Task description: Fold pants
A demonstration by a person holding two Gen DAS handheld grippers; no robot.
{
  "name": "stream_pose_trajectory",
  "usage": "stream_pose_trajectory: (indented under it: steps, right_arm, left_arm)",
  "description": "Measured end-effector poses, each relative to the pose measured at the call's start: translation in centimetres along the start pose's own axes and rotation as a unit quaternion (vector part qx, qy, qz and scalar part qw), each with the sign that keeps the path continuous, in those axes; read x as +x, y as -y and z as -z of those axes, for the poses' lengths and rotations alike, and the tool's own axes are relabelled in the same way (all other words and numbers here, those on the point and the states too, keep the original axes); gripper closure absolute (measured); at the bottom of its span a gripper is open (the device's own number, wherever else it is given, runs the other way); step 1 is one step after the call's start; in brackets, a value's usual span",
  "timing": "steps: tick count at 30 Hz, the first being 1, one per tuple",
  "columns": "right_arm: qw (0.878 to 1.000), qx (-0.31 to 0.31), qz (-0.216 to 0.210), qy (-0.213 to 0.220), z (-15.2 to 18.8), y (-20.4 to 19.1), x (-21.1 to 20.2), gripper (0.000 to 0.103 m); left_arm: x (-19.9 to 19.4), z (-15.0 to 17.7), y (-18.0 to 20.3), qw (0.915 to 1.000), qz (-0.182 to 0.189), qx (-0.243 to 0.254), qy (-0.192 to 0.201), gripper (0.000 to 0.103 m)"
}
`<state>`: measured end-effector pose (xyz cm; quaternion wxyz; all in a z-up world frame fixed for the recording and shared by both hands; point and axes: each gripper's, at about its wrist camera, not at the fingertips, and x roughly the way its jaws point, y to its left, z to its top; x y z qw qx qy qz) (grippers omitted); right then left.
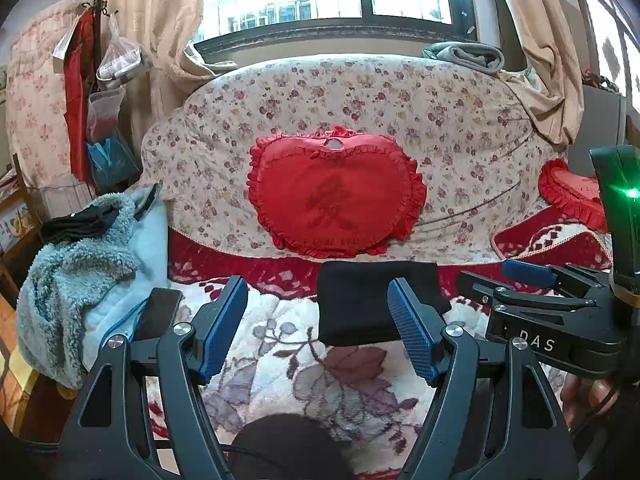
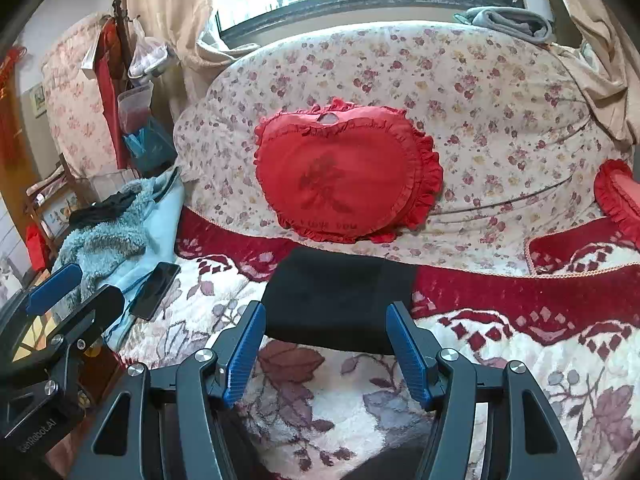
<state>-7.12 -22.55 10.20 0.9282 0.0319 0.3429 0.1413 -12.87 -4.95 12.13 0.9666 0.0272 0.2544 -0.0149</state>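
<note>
The black pants (image 1: 360,300) lie folded into a compact rectangle on the floral blanket (image 1: 288,360), just below the red heart pillow. They also show in the right wrist view (image 2: 336,300). My left gripper (image 1: 320,324) is open and empty, hovering just short of the pants' near edge. My right gripper (image 2: 326,344) is open and empty, also just short of the near edge. The right gripper shows at the right of the left wrist view (image 1: 528,276); the left gripper shows at the left of the right wrist view (image 2: 60,292).
A red heart pillow (image 1: 336,196) leans on a floral quilt (image 1: 360,92) behind the pants. A second red pillow (image 1: 568,192) lies at right. A fuzzy teal garment (image 1: 76,276) and a black phone (image 1: 158,312) lie at left. A window is behind.
</note>
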Motion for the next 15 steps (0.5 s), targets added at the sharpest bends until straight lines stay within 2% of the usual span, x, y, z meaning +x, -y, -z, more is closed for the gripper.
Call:
stream_pose_trajectory:
  steps: [9, 15]
  right_arm:
    - [1.000, 0.002, -0.003, -0.013, 0.5, 0.5, 1.4, 0.043]
    - [1.000, 0.005, -0.004, -0.025, 0.8, 1.2, 3.2, 0.042]
  left_arm:
    - [1.7, 0.5, 0.2, 0.9999, 0.008, -0.002, -0.012, 0.030]
    - [4.4, 1.0, 0.5, 0.9996, 0.010, -0.002, -0.028, 0.030]
